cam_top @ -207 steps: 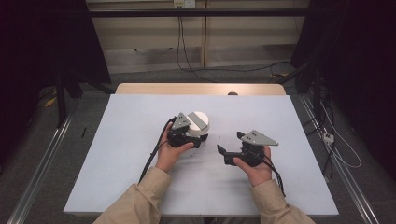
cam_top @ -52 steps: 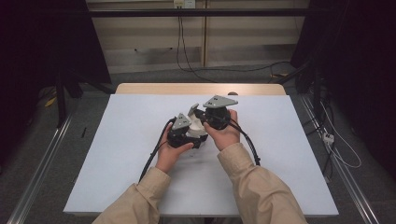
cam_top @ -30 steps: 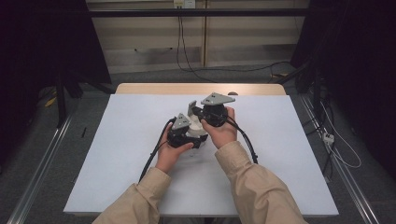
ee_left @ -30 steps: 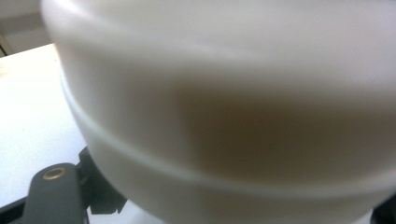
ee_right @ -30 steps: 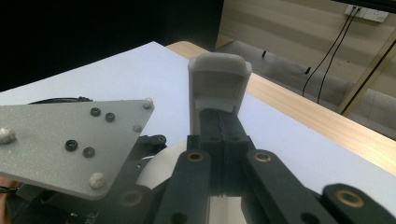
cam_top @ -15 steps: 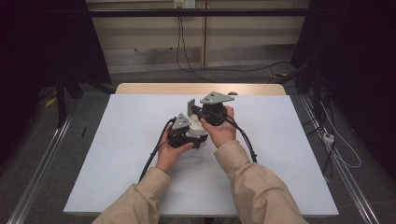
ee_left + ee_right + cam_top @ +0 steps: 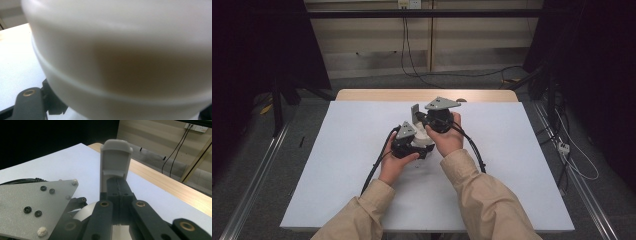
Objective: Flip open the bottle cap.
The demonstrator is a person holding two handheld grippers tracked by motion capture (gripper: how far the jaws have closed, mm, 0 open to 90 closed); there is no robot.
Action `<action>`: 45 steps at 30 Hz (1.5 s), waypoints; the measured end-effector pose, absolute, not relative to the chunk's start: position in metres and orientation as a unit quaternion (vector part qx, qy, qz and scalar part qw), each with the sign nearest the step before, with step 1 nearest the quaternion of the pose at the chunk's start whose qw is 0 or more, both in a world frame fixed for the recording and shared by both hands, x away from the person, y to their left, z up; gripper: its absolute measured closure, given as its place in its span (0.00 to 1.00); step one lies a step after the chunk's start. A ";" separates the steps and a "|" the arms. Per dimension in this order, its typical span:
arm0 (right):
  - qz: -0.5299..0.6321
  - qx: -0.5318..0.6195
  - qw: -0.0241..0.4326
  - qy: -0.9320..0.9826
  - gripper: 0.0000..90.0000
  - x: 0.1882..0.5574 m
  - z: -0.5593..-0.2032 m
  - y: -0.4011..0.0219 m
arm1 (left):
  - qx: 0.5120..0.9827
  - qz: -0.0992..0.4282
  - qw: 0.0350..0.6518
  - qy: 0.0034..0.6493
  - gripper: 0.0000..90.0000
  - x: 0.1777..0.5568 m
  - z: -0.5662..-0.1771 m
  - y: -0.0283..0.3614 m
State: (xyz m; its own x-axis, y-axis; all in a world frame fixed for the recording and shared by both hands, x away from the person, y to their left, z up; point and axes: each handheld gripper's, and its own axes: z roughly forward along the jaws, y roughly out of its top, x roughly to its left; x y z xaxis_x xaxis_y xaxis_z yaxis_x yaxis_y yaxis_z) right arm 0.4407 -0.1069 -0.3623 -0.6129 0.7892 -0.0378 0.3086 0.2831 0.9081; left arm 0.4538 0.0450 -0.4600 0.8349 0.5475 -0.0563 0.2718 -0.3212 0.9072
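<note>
While I look down from the high view, both my hands sit together near the middle of the white tabletop (image 7: 337, 165), my left tongs (image 7: 424, 142) low on the sheet and my right tongs (image 7: 418, 116) just behind and above them, close enough that the two tools nearly touch. Between them I can make out a white container (image 7: 419, 136), tucked against the front of my left tongs, with a small grey flap (image 7: 415, 111) standing upright at the tip of my right tongs, just above and behind the container. From this height I cannot tell how far either pair is spread. Along my left tongs, the white container (image 7: 125, 60) presses right up against the lens as a blurred, rounded wall with a thin ridge running round it; one dark jaw with a brass rivet shows at the lower left, outside the container's wall, with the bright tabletop (image 7: 15, 57) beyond it. The container lies between my jaws there, though whether they bear on it I cannot tell. Along my right tongs (image 7: 117, 185), the two black jaws are pressed together on the lower end of the grey flap (image 7: 115, 162), which rises straight up from them, its hollow face towards the lens. Below to the left lies the grey plate of my left tongs (image 7: 35, 207), and a curved sliver of the white container (image 7: 83, 214) shows beside the jaws.
</note>
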 end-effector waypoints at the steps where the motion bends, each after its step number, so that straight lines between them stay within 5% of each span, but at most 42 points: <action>1: 0.478 0.361 0.252 0.760 1.00 0.441 -0.362 -0.107 | 0.802 0.132 0.523 0.255 0.20 0.454 -0.460 0.045; 45: 0.481 0.364 0.246 0.759 1.00 0.452 -0.366 -0.104 | 0.802 0.132 0.524 0.254 0.20 0.454 -0.461 0.045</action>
